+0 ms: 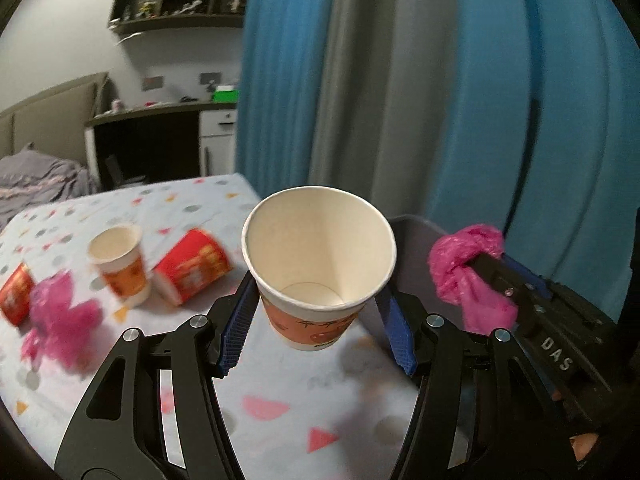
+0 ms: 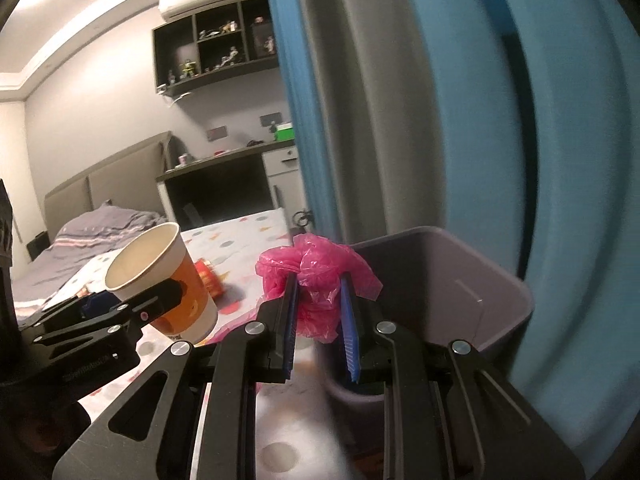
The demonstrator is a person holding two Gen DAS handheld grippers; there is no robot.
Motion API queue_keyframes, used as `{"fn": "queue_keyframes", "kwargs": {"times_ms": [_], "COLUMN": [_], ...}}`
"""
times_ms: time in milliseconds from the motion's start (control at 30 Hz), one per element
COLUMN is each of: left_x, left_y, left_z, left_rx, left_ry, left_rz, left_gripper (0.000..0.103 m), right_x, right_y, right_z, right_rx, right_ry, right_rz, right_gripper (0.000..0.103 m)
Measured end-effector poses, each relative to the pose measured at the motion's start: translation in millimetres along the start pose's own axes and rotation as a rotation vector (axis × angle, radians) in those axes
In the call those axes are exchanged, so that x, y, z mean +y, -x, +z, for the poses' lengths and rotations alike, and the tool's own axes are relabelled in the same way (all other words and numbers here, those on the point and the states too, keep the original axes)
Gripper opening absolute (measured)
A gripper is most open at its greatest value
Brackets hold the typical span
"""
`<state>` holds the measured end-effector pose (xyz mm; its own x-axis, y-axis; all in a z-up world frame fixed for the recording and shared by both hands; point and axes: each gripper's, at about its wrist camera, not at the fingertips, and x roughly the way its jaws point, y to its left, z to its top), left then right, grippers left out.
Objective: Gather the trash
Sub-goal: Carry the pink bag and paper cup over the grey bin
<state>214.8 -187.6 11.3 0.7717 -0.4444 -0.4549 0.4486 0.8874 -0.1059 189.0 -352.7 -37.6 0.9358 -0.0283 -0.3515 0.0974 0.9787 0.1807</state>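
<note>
**Both grippers loaded beside the bin**

You had your left gripper clamped on an orange-and-white paper cup, held upright with its empty mouth toward the camera, above the near part of the counter with its pale, spotted cloth. Your right gripper had its blue-padded fingers drawn narrow on a crumpled pink plastic bag, held in the air at the near rim of the grey plastic trash bin. In the left wrist view that same gripper and bag sat just to the right of the held cup.

Counted on the counter: one second paper cup standing upright, one red paper cup lying on its side just beside it, one more red cup cut off at the left edge, and one other pink plastic bag lying between the two red ones. These were blurred.

The bin stood at the counter's right edge, right against the blue and grey curtain. The near cloth below the held cup lay bare, and the bin's mouth was open.
</note>
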Motion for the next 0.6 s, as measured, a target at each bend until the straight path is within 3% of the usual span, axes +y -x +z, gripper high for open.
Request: {"fn": "queue_keyframes", "kwargs": {"times_ms": [267,600], "left_x": [-35,-49], "left_y": [-41,-76], "left_z": [5,1], "left_rx": [0.01,0.045], "left_ry": [-0.053,-0.07], "left_rz": [-0.095,-0.131], "left_gripper": [0.058,0.058], "right_x": [-38,-60], "right_y": [-10,-23], "right_z": [7,8], "right_rx": [-0.015,-0.01], "right_ry": [-0.036,-0.056], "right_rz": [-0.067,-0.088], "right_gripper": [0.021,0.022]}}
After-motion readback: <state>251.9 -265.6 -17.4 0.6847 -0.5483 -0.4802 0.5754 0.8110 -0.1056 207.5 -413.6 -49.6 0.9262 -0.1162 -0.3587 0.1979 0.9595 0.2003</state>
